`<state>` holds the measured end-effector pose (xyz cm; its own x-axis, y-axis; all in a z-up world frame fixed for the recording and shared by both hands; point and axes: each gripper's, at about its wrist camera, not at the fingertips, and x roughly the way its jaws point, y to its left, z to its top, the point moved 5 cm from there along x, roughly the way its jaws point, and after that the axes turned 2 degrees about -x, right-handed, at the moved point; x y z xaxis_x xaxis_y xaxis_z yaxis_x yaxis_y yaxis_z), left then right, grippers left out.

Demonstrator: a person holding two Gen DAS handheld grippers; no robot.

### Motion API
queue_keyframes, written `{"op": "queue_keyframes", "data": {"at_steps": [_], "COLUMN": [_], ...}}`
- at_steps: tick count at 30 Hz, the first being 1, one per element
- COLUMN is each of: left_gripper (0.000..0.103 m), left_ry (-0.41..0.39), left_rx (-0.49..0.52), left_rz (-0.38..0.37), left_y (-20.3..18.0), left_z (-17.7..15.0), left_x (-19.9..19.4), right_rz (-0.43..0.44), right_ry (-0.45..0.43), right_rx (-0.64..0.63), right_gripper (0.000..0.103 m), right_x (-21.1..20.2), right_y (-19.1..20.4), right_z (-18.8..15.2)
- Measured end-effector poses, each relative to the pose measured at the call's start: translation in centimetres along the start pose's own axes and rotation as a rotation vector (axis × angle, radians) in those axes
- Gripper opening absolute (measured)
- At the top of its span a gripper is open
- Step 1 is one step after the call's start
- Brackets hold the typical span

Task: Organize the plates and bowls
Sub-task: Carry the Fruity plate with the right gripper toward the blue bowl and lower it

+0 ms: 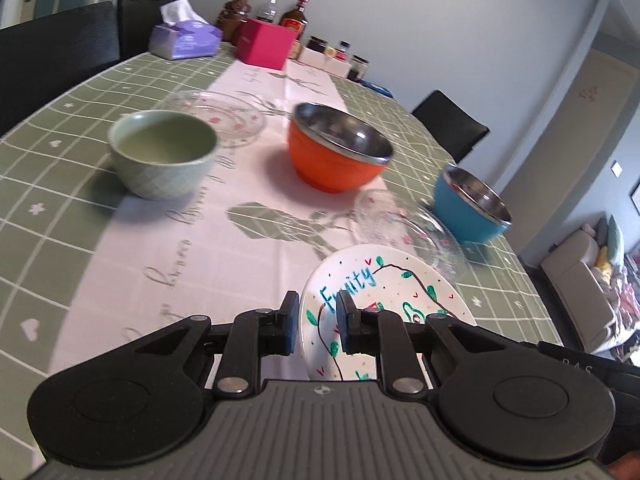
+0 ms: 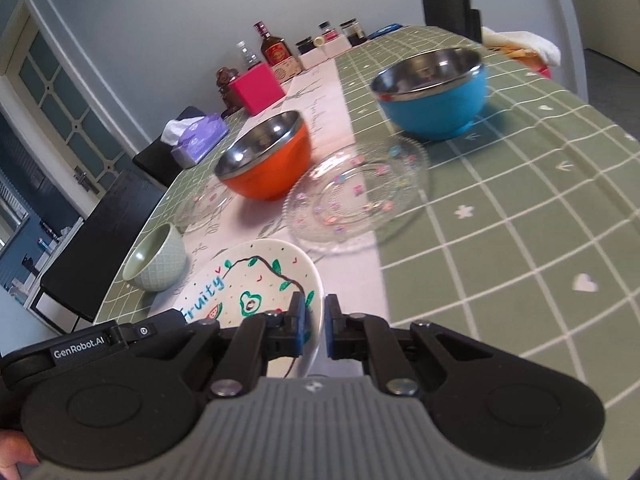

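Three bowls (image 1: 338, 148) and three plates (image 2: 356, 196) on the table (image 2: 520, 220).

The orange bowl (image 1: 338, 152) and the blue bowl (image 2: 434, 92) show shiny metal linings inside matt coloured shells. Two glass plates (image 2: 356, 196) look clear and ribbed. The painted plate (image 1: 384, 304) is glossy ceramic. The tablecloth (image 2: 520, 220) looks matt cloth.

"Fruity" on white plate (image 1: 384, 280); "GenRobot.AI" on left gripper (image 2: 80, 350).
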<state>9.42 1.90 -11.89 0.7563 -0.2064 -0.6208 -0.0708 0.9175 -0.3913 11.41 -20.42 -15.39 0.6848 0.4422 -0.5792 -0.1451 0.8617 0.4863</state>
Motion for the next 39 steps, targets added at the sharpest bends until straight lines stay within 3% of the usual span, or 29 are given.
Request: {"op": "queue_keyframes", "data": {"at_steps": [10, 20, 39], "left_gripper": [0.021, 0.021, 0.021], "left_ry": [0.081, 0.124, 0.153], "left_rx": [0.056, 0.101, 0.12], "left_rz": [-0.099, -0.113, -0.106], "left_y": [-6.0, -10.0, -11.2], "left_z": [-2.0, -3.1, -3.5], "left_x": [3.6, 5.7, 8.3], "right_rz": [-0.113, -0.183, -0.244], "right_ry": [-0.07, -0.084, -0.097], "right_rx": [0.063, 0.112, 0.106], "right_gripper": [0.008, 0.008, 0.009], "right_x": [-3.4, -4.1, -3.0], "right_y": [-6.2, -10.7, -12.7], "right_z": [1.1, 1.7, 2.5]}}
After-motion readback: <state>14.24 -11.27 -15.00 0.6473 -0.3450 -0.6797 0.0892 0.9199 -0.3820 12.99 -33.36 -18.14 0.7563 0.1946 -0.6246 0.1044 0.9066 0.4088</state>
